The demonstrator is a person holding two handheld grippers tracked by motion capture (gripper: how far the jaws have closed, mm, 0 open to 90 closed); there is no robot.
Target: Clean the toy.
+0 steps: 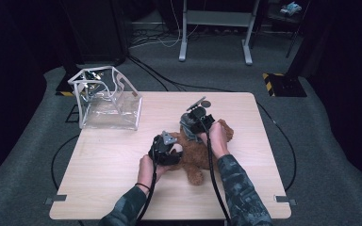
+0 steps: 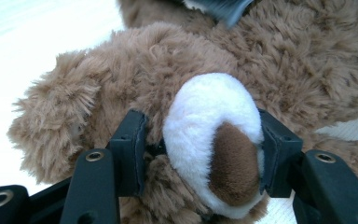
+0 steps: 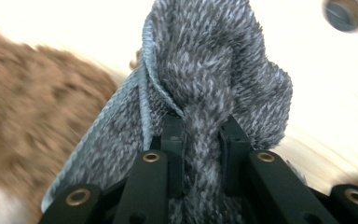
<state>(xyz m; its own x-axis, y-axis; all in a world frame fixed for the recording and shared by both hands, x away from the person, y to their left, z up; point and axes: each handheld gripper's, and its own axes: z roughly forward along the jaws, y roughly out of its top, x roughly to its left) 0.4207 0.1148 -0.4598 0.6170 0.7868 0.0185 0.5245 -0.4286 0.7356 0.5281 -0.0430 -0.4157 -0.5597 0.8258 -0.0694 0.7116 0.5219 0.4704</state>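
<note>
At the far left of the table (image 1: 99,160), well away from both tongs, stands a clear plastic cube-shaped bag with white edging (image 1: 107,100). The left gripper (image 1: 162,148) lies low against the brown plush teddy bear (image 1: 195,150); its two black jaws are clamped on either side of the bear's white muzzle with the brown nose (image 2: 216,144). Just right of it, above the bear, the right gripper (image 1: 195,120) has its jaws pinched tight on a bunched fold of grey knitted cloth (image 3: 205,93). Beyond that gripper a small dark round disc (image 1: 207,102) rests on the tabletop.
</note>
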